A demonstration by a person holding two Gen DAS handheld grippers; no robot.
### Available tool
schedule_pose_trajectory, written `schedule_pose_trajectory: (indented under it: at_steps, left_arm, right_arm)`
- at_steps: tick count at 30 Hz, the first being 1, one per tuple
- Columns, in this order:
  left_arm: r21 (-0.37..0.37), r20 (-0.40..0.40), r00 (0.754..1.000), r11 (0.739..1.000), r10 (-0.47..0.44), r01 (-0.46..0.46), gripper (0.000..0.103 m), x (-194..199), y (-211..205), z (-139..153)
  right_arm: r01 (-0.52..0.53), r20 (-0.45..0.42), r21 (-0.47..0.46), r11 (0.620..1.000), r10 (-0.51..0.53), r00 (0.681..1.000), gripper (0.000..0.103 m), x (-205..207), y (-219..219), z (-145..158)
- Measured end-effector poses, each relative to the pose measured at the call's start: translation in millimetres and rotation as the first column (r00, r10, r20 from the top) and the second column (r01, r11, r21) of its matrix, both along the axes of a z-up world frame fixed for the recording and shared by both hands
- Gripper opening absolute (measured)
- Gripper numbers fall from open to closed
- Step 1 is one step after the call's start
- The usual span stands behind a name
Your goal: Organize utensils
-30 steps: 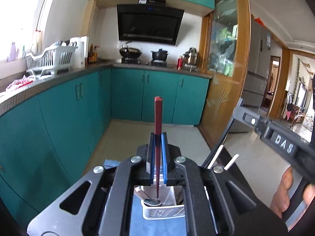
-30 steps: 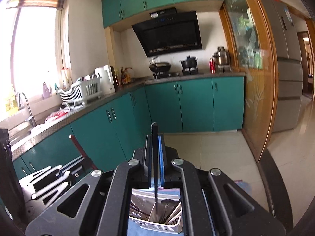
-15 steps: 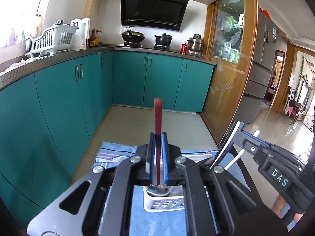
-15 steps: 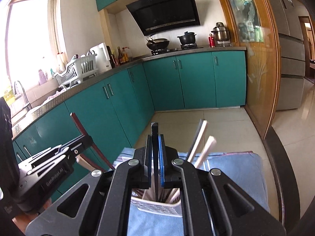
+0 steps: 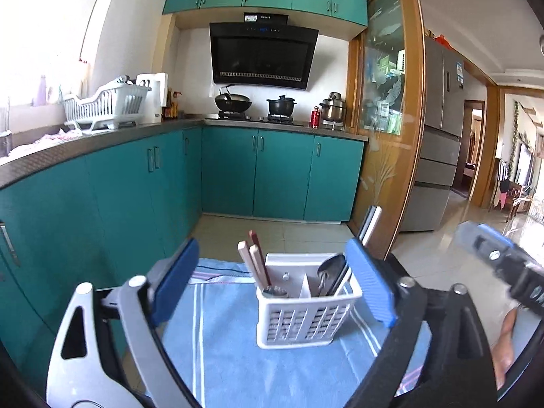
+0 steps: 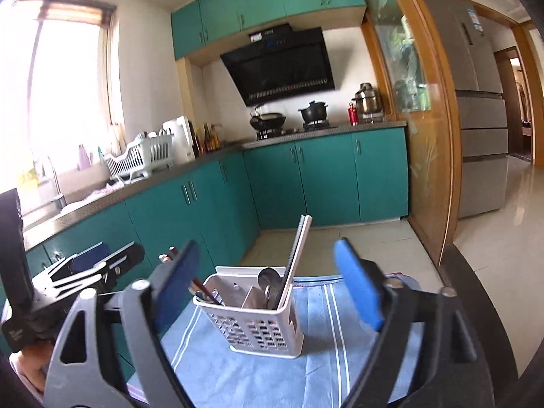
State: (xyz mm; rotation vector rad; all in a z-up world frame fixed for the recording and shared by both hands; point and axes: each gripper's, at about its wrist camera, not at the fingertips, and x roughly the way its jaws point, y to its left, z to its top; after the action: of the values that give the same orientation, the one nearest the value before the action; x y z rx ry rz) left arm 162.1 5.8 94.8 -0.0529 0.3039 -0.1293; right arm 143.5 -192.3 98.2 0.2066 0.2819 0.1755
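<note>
Both tongs, left [image 5: 272, 285] and right [image 6: 268, 280], gape wide and empty around the white basket [image 5: 307, 319] on the blue cloth [image 5: 238, 367]. Chopsticks [image 5: 253, 261] lean up-left; spoons [image 5: 328, 273], perhaps two, stand half hidden behind the divider.

Home kitchen: teal cabinets [image 5: 278, 173], range hood [image 5: 261, 57], stove pots [image 5: 281, 106].

A dark table [image 6: 482, 292] is covered by a blue striped cloth [image 5: 238, 350], on which 1 white utensil basket [image 5: 306, 319] is stood.
</note>
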Motion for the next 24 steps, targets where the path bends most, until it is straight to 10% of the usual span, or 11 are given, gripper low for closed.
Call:
schedule_pose_trajectory:
  at_steps: [14, 24]
  left_arm:
    - [0.117, -0.053, 0.997, 0.991, 0.063, -0.057, 0.099, -79, 2, -50]
    - [0.150, -0.129, 0.989, 0.987, 0.071, -0.052, 0.099, -132, 11, -83]
  right_arm:
    - [0.057, -0.217, -0.040, 0.998, -0.064, 0.974, 0.100, -49, -6, -82]
    - [0.074, -0.220, -0.144, 0.987, -0.105, 0.970, 0.100, -91, 22, -106]
